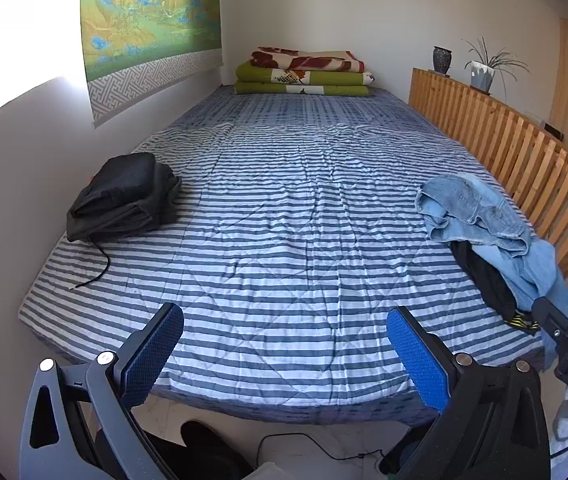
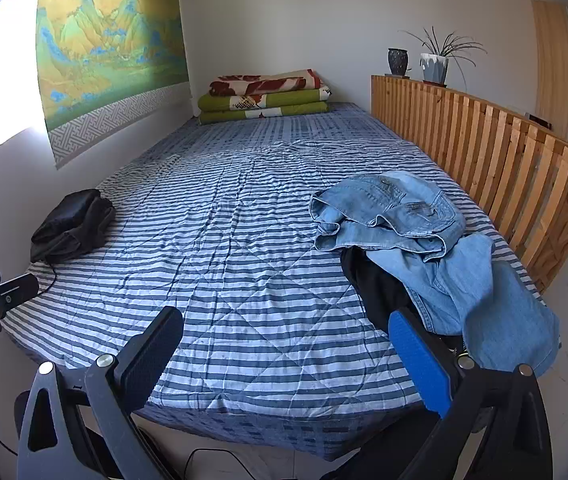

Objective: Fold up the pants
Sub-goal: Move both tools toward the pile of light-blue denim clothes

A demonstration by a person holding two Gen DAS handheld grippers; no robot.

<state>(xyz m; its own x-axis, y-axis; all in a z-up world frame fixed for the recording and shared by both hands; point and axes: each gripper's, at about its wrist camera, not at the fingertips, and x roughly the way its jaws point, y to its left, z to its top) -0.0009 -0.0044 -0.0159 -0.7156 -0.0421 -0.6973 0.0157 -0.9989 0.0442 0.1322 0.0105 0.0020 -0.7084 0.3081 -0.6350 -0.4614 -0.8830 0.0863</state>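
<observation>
Crumpled light-blue jeans (image 1: 484, 216) (image 2: 412, 224) lie in a heap on the right side of the striped bed (image 1: 284, 240) (image 2: 224, 264), one leg hanging over the near corner. A black garment (image 1: 480, 276) (image 2: 380, 288) lies partly under them. My left gripper (image 1: 284, 344) hovers open over the bed's near edge, nothing between its fingers. My right gripper (image 2: 284, 344) is open too, its blue right pad (image 2: 420, 360) just in front of the black garment, not touching the jeans. Each gripper shows at the edge of the other's view.
Folded black pants (image 1: 124, 196) (image 2: 72, 224) with a loose cord sit at the left edge by the wall. Folded blankets (image 1: 304, 72) (image 2: 264, 96) are stacked at the far end. A slatted wooden rail (image 1: 524, 160) (image 2: 484, 148) with potted plants runs along the right. Cables lie on the floor.
</observation>
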